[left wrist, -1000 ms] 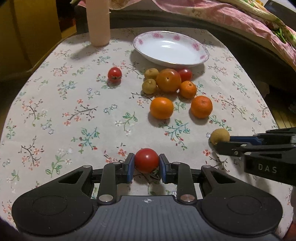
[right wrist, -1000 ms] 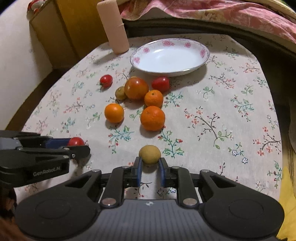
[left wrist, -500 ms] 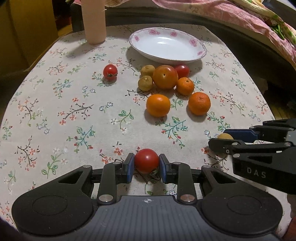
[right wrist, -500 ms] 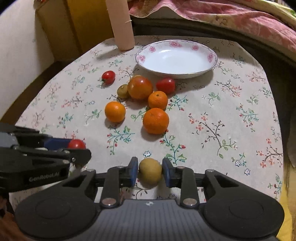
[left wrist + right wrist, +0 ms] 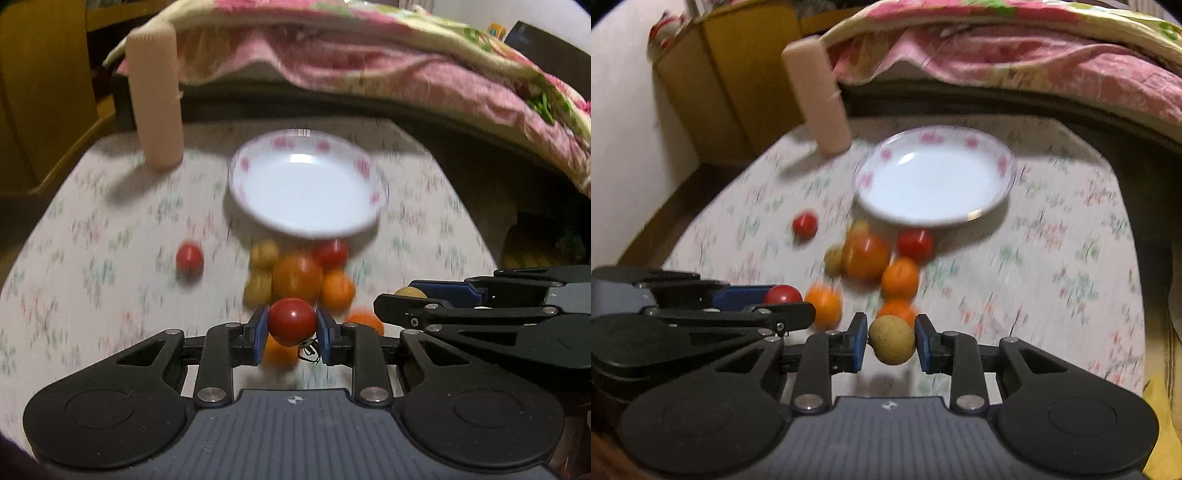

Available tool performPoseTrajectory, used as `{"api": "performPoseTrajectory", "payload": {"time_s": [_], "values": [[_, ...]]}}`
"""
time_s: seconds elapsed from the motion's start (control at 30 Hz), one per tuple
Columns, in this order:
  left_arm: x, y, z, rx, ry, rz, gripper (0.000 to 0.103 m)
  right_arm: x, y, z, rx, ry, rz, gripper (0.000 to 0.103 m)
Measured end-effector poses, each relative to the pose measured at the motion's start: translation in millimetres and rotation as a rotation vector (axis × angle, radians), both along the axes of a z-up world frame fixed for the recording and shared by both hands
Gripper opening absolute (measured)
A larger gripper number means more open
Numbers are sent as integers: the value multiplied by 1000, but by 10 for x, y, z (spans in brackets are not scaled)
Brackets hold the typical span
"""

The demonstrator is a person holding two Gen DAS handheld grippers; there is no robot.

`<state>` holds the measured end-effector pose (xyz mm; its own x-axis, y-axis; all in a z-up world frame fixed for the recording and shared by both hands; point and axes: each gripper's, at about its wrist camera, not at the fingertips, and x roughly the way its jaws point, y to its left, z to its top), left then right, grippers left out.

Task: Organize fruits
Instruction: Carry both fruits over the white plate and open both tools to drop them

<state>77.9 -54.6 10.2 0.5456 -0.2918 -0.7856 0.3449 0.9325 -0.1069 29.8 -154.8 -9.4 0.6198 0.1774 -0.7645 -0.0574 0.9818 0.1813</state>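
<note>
— So where does the job stand?

— Mid-carry, I'd judge. Both tools are loaded and clear of the worktop [image 5: 110, 206]. The left tool [image 5: 291, 326] is clenched on a red tomato [image 5: 291, 321], pinched between its blue pads, with the stem hanging below. The right tool [image 5: 892, 341] grips a yellow-brown fruit [image 5: 892, 339] the same way (a longan or a small potato-like thing; the blur makes it hard to tell).

— And the rest of the fruit?

— On the floral cloth, bunched just in front of the white plate [image 5: 376, 192]: a large orange tomato [image 5: 297, 275], a few mandarins [image 5: 900, 277], small yellowish fruits [image 5: 263, 254] and a red tomato [image 5: 915, 243] right by the rim. One small red tomato [image 5: 189, 258] lies apart to the left. The plate holds nothing.

— So what does the next move call for?

— Probably bringing each held fruit over the cluster to the plate, lowering it inside the rim and only then parting the pads, since round fruit will roll. The tools travel side by side, the left one's tip just beside the right one's, so they should take turns over the dish.
</note>
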Motion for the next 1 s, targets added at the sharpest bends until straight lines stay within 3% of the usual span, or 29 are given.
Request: {"api": "performPoseTrajectory", "payload": {"time_s": [0.2,0.53,1.0], "values": [[440,-163,84,-22,-12,-16,33,521,-229,102,4,-10,-32,29],[1001,-262,-89,1,1,-7,34,1172,-382,-56,-13,8,-37,29],[1063,-266,-187,15,15,10,41,1329,-421,-208,-19,26,-42,30]]}}
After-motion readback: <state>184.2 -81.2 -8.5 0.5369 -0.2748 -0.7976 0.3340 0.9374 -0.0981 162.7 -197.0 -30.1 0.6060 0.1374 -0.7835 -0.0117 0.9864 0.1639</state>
